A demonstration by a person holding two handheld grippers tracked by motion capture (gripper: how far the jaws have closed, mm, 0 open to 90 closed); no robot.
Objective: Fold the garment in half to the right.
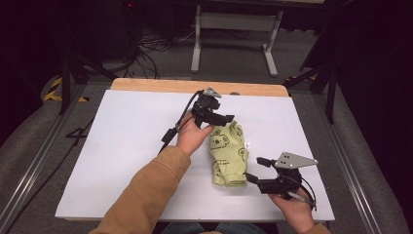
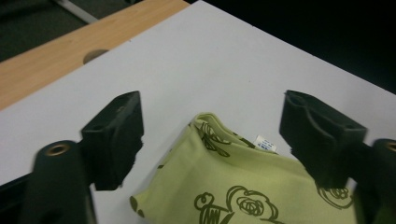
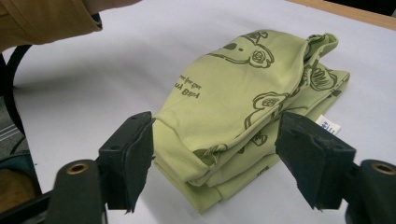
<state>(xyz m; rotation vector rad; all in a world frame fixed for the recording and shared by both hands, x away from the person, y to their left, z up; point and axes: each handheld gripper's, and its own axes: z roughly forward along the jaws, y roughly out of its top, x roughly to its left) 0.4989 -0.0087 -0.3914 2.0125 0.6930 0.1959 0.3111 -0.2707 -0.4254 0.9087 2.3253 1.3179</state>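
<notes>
Both grippers, right near and left far, stand wide apart, holding nothing; folded green garment lies mid-table between them. Withdraw straight back, without snagging the folds.

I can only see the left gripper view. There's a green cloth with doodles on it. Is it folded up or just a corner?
Observer: Folded. In the high view the green cloth lies as a small bundle on the white table.
Operator: Where's the other hand-held gripper?
Observer: The right hand-held gripper is at the bundle's near end, while the left hand-held gripper is at its far end.
Operator: Is the right one pinching the cloth?
Observer: No. In the right gripper view its jaws stand open on either side of the cloth's folded end, not pressing on it.
Operator: What are the doodles?
Observer: One looks like a koala face.
</notes>
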